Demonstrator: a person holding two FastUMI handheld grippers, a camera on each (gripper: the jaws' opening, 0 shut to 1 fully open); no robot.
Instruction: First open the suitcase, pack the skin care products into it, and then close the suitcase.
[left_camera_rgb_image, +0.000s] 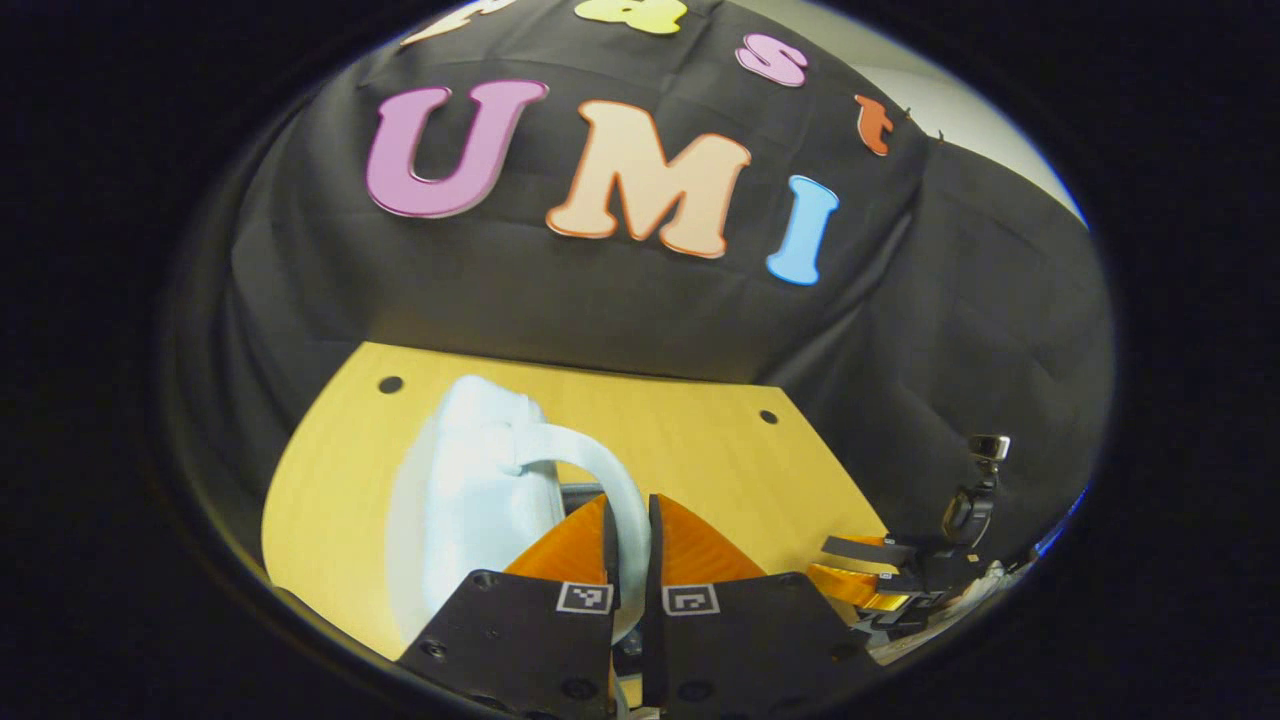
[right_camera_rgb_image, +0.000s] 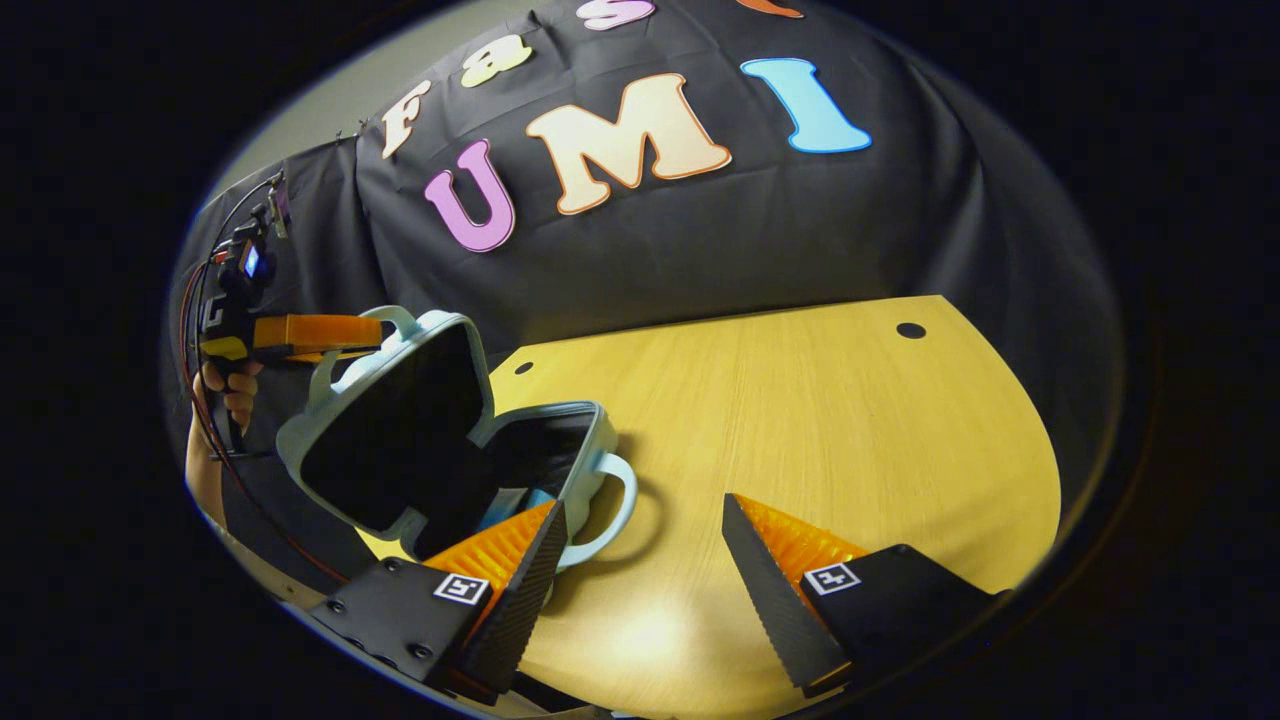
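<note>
- Suitcase (right_camera_rgb_image: 430, 440): pale blue, at the table's (right_camera_rgb_image: 800, 420) left edge in the right gripper view; base flat on the wood, long axis running from the near edge toward the wall.
- Lid (right_camera_rgb_image: 390, 420): raised and tilted leftward, dark lining facing the camera; hinge line along the case's far-left side.
- Left gripper (left_camera_rgb_image: 630, 545): fingers nearly together, clamped on the lid's handle (left_camera_rgb_image: 590, 470); in the right gripper view a hand (right_camera_rgb_image: 232, 395) holds it beside the lid.
- Right gripper (right_camera_rgb_image: 640, 560): fingers spread wide, holding nothing, low over the table just right of the base's side handle (right_camera_rgb_image: 610, 510).
- A blue item (right_camera_rgb_image: 525, 503) shows inside the base; its kind cannot be told.
</note>
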